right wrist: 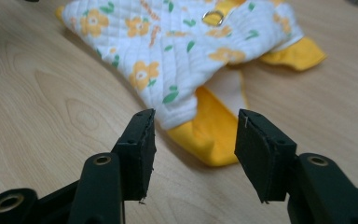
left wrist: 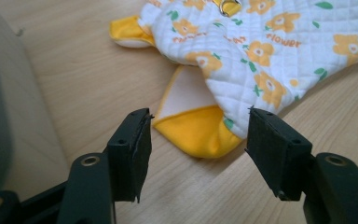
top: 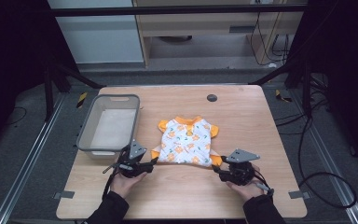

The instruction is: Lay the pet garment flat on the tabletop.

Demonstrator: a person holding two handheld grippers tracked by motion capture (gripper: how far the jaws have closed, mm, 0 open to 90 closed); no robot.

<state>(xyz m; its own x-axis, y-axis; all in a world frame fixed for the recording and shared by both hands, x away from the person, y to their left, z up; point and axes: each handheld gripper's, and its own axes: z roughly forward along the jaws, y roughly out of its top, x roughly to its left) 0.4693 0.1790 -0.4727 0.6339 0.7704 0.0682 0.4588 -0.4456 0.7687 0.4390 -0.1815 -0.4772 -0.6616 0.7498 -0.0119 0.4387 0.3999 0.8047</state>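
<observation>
On table, mid-board: small flowered shirt lying flat, right of grey bin. Left gripper spread at near-left yellow cuff, right gripper spread at near-right cuff; neither pinching.

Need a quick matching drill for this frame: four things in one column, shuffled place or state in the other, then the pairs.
Things:
1. grey basket
2. floral garment
3. left hand-held gripper
4. dark round spot

Place or state:
A. jaws open at a yellow sleeve
B. far edge of the table
C. table's left side
D. spread flat mid-table

Pairs: 1-C, 2-D, 3-A, 4-B
</observation>
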